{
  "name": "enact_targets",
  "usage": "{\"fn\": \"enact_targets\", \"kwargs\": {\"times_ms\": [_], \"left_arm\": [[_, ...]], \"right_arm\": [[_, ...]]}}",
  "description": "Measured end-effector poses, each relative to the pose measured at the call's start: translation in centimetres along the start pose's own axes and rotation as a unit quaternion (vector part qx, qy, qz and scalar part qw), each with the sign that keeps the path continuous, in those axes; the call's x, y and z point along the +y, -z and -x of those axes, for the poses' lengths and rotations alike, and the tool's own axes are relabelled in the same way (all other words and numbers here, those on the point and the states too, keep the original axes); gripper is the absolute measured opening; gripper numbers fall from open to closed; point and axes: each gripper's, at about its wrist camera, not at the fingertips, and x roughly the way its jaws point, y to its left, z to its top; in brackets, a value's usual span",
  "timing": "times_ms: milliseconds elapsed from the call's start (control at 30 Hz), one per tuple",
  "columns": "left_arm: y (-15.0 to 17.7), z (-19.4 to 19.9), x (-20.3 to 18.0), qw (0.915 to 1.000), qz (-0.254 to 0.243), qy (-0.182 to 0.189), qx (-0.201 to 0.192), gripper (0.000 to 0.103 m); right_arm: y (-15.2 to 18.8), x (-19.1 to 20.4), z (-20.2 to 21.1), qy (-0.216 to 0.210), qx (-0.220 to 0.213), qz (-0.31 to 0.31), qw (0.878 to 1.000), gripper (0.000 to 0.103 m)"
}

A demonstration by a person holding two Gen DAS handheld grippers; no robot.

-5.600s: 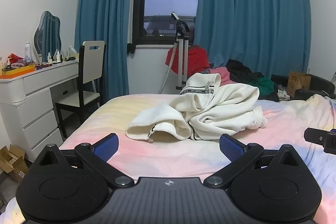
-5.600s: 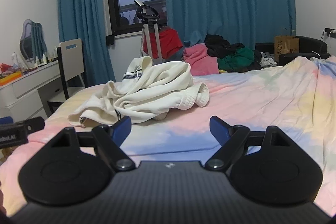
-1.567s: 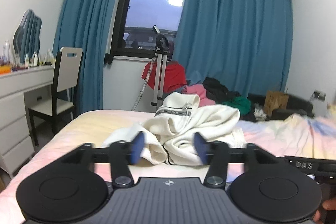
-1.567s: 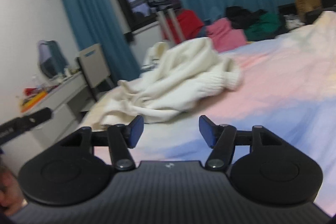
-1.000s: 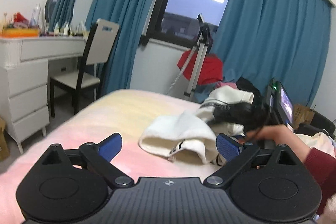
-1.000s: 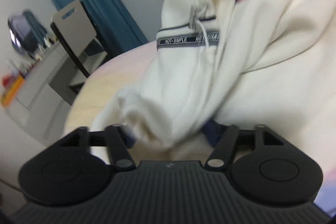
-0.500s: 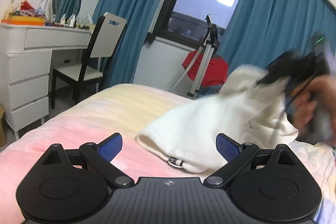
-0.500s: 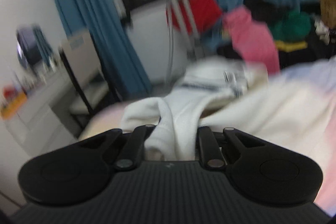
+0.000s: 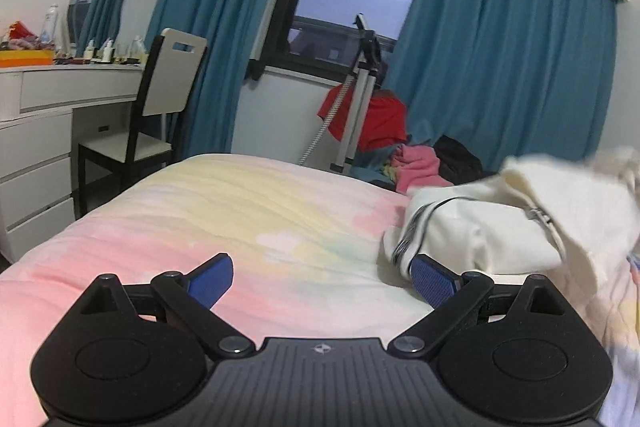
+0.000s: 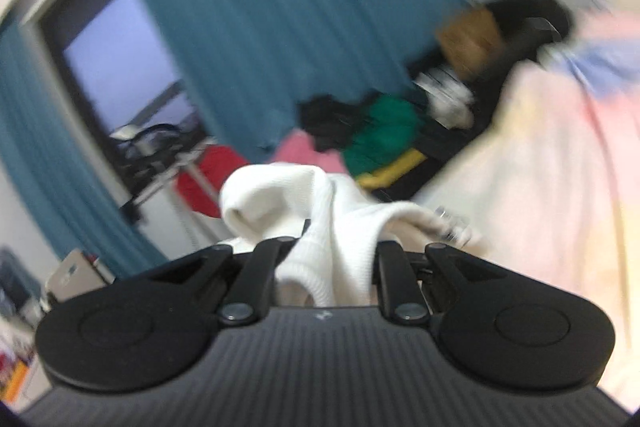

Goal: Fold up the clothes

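A cream-white hoodie [image 9: 500,223] with a dark-striped band lies bunched at the right of the pastel bedspread [image 9: 240,219]. My left gripper [image 9: 320,277] is open and empty, low over the bed, with its right blue pad beside the hoodie's edge. My right gripper [image 10: 334,251] is shut on a fold of the hoodie [image 10: 320,211] and holds it lifted; the right wrist view is tilted and blurred.
A white dresser [image 9: 44,115] and a chair [image 9: 156,107] stand left of the bed. A garment steamer stand [image 9: 356,99], a red cloth and a pile of clothes [image 9: 420,163] sit below the window and blue curtains. A brown paper bag [image 10: 470,39] is at the far right.
My right gripper has pulled the hoodie up and to the right across the bed, tilting as it goes. My left gripper has stayed open and low.
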Motion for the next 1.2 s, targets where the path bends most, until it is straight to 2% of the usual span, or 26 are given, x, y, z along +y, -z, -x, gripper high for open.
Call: {"fn": "enact_targets", "kwargs": {"times_ms": [100, 200, 300, 367, 400, 433, 500, 633, 800, 867, 933, 1033, 1100, 1200], "left_arm": [[0.3, -0.5, -1.1, 0.9999, -0.006, 0.008, 0.003, 0.097], [0.5, -0.9, -2.1, 0.9998, -0.015, 0.013, 0.004, 0.097], [0.7, -1.2, -2.9, 0.9994, -0.028, 0.019, -0.001, 0.097], [0.8, -1.3, -3.3, 0.9991, -0.034, 0.026, -0.003, 0.097], [0.9, -1.4, -3.6, 0.9989, -0.037, 0.030, -0.004, 0.097], [1.0, -1.4, -3.7, 0.9986, -0.039, 0.034, -0.005, 0.097], [1.1, -1.5, -4.1, 0.9982, -0.041, 0.042, -0.004, 0.097], [1.4, -1.4, -4.5, 0.9972, -0.038, 0.065, 0.003, 0.097], [1.5, -1.4, -4.2, 0.9953, -0.011, 0.092, 0.026, 0.097], [1.5, -1.5, -3.8, 0.9940, 0.007, 0.103, 0.036, 0.097], [1.3, -1.5, -3.4, 0.9922, 0.028, 0.113, 0.045, 0.097], [0.6, -2.7, -2.6, 0.9873, 0.076, 0.121, 0.069, 0.098], [0.0, -4.4, -2.0, 0.9795, 0.121, 0.132, 0.093, 0.099], [-0.8, -8.5, -1.7, 0.9651, 0.183, 0.149, 0.114, 0.100]], "right_arm": [[2.9, -6.2, -2.3, 0.060, 0.038, -0.023, 0.997, 0.015], [6.8, -10.0, -5.0, 0.069, 0.070, -0.061, 0.993, 0.015], [8.9, -10.4, -5.7, 0.060, 0.071, -0.058, 0.994, 0.018], [9.4, -10.0, -5.5, 0.054, 0.072, -0.050, 0.995, 0.025], [9.5, -9.5, -4.9, 0.046, 0.075, -0.051, 0.995, 0.037], [9.7, -9.1, -4.0, 0.038, 0.077, -0.052, 0.995, 0.058], [10.0, -8.5, -2.1, 0.024, 0.080, -0.052, 0.995, 0.075], [11.9, -5.1, 2.0, 0.052, 0.083, -0.026, 0.995, 0.078], [15.5, -0.8, 7.7, 0.074, 0.087, -0.035, 0.993, 0.079], [17.0, 1.1, 10.0, 0.061, 0.089, -0.052, 0.993, 0.079], [18.8, 2.8, 11.9, 0.024, 0.084, -0.072, 0.994, 0.079], [21.3, 5.2, 13.0, -0.024, 0.087, -0.055, 0.994, 0.079], [22.3, 6.5, 12.8, -0.048, 0.098, -0.022, 0.994, 0.079], [22.6, 6.8, 12.2, -0.070, 0.111, -0.016, 0.991, 0.079]]}}
